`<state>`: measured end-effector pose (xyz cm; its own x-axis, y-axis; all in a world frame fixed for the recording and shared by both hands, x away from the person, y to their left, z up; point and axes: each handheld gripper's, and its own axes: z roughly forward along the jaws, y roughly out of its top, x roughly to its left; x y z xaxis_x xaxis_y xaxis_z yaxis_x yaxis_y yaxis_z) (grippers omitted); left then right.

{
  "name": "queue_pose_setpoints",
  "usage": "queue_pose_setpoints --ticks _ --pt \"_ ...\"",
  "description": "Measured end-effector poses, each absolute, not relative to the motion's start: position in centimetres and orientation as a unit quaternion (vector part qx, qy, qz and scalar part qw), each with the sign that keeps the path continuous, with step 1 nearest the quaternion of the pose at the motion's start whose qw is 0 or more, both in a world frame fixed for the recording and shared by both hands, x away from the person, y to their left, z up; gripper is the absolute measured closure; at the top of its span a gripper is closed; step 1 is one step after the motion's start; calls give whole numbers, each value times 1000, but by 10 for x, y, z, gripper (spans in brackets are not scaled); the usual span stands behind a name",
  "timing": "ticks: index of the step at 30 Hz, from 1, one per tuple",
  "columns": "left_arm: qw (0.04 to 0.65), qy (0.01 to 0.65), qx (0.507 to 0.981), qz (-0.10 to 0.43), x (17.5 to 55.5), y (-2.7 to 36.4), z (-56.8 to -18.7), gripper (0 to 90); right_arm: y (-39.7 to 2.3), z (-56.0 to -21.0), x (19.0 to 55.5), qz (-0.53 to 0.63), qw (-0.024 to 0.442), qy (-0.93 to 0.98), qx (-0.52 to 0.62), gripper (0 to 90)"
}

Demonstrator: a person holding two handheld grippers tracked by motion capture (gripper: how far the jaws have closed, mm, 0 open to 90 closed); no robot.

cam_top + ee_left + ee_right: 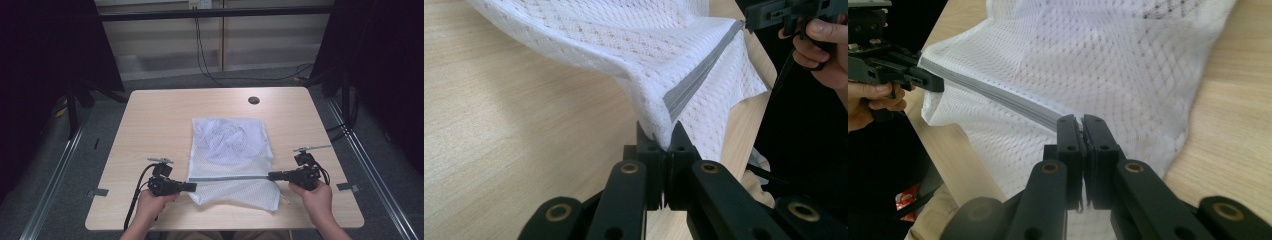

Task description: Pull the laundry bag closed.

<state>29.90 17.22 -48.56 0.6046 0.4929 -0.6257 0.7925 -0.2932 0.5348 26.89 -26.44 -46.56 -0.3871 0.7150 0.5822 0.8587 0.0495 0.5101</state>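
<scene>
1. Left gripper [192, 187]: held level, pointing inward at the near left of the table [150, 120]; jaws pinched on the grey zipper [230, 177] end of the white mesh bag [232, 145].
2. Right gripper [271, 175]: level, pointing inward; jaws pinched on the zipper's opposite end.
3. Bag: flat at table centre, near edge lifted, zipper taut between grippers.

light: even, soft overhead | surroundings: dark | shadows: faint | focus: near foreground slightly soft
</scene>
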Motion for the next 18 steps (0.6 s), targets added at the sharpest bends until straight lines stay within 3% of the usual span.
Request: queue_pose_setpoints --ticks 18 --pt "430 411 784 -176 298 171 -486 884 -280 -465 263 -421 78 -711 -558 867"
